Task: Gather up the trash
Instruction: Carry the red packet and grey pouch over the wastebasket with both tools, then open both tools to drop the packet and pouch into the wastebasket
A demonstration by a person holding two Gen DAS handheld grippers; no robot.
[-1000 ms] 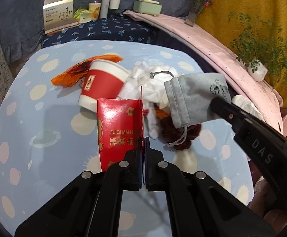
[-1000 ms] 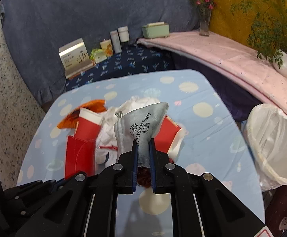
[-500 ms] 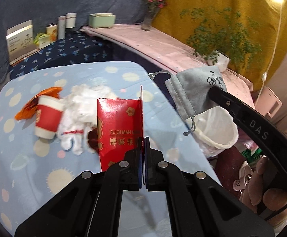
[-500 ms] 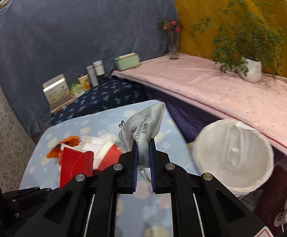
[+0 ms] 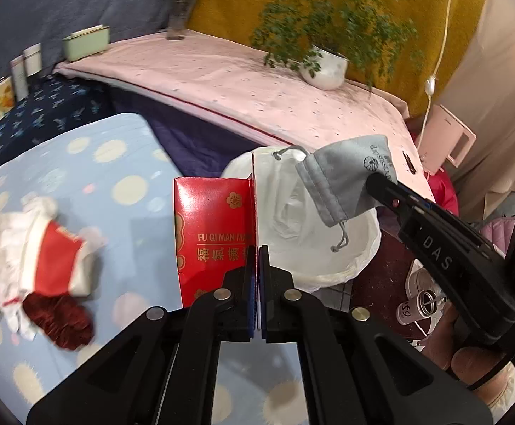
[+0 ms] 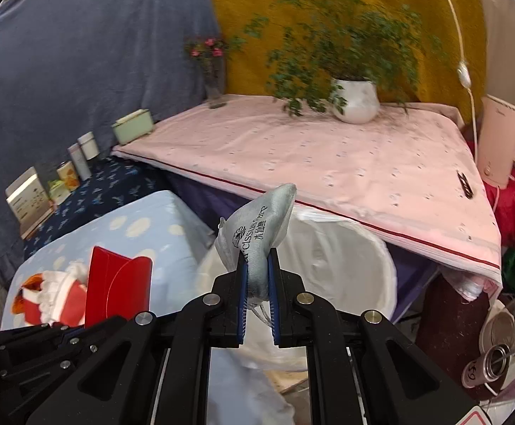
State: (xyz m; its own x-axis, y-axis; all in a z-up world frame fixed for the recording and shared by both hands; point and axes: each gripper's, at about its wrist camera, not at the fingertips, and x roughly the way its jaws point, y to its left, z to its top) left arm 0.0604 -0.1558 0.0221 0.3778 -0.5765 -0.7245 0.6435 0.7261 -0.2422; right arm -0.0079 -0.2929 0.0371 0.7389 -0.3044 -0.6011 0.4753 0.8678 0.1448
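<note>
Two items are held above the bench edge: the left gripper (image 5: 257,248) has its fingers clamped on a red box (image 5: 213,233), the right gripper (image 6: 256,265) on a grey pouch (image 6: 257,226). Carry both over the bin (image 6: 342,265) at 1 o'clock, release once centred.

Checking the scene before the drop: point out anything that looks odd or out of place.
The grey drawstring pouch clamped in the right tool looks intact and reusable, odd beside the white-lined bin. On the blue dotted table, a red paper cup lies tipped among crumpled white tissue. The left tool grips a flattened red box.
</note>
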